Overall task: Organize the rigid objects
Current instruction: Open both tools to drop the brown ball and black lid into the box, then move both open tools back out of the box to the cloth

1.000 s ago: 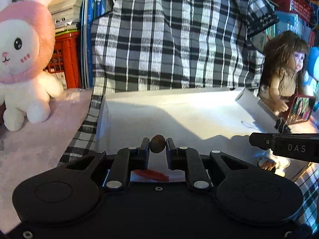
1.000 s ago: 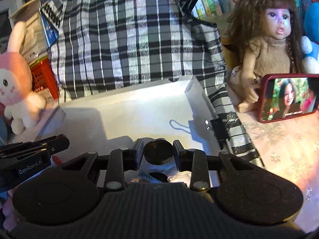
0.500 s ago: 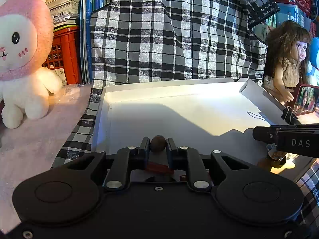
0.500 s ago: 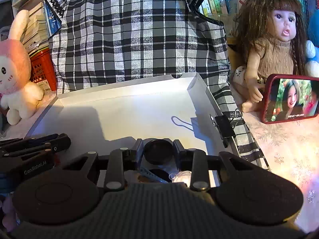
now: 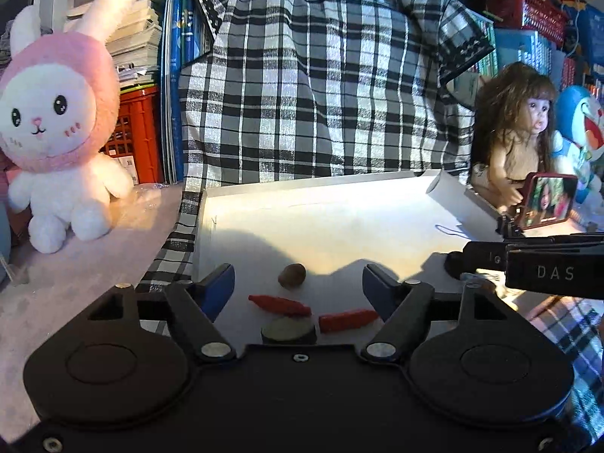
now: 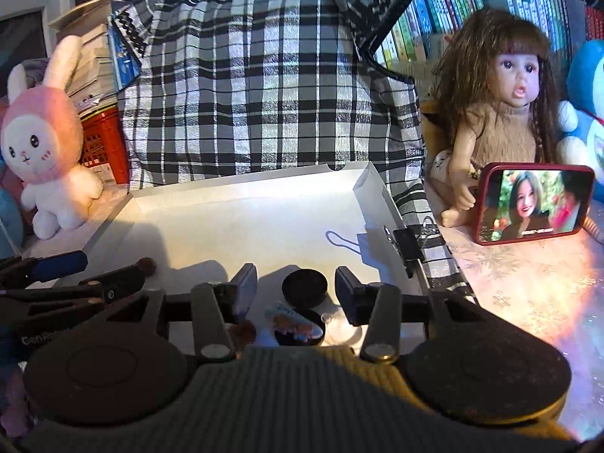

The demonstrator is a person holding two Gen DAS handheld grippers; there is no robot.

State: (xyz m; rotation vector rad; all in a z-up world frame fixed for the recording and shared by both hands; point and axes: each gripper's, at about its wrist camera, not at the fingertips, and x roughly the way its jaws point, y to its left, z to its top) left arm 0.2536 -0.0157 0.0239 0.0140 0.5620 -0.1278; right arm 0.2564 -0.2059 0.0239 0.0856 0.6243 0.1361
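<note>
In the left wrist view my left gripper point(image 5: 298, 283) has its jaws opening, and a small brown nut point(image 5: 291, 275) lies loose between them on the white tray point(image 5: 339, 219). Two red pieces point(image 5: 279, 305) and a dark disc point(image 5: 288, 330) lie just nearer. My right gripper point(image 6: 296, 288) is opening too. A black round disc point(image 6: 304, 287) rests on the tray point(image 6: 226, 219) between its pads, untouched. Small items, one a colourful piece point(image 6: 298, 324), lie below it. The left gripper point(image 6: 113, 268) shows at the left by the nut point(image 6: 147, 266).
A black binder clip point(image 6: 407, 249) grips the tray's right wall. A plaid bag point(image 5: 321, 94) stands behind the tray. A pink rabbit plush point(image 5: 56, 120) sits left. On the right are a doll point(image 6: 502, 105) and a phone point(image 6: 532, 204). The right gripper point(image 5: 464, 260) reaches in from the right.
Both grippers have opened. The left let go of the nut and the right let go of the black disc; both now lie on the tray. Both hands drew back a little.
</note>
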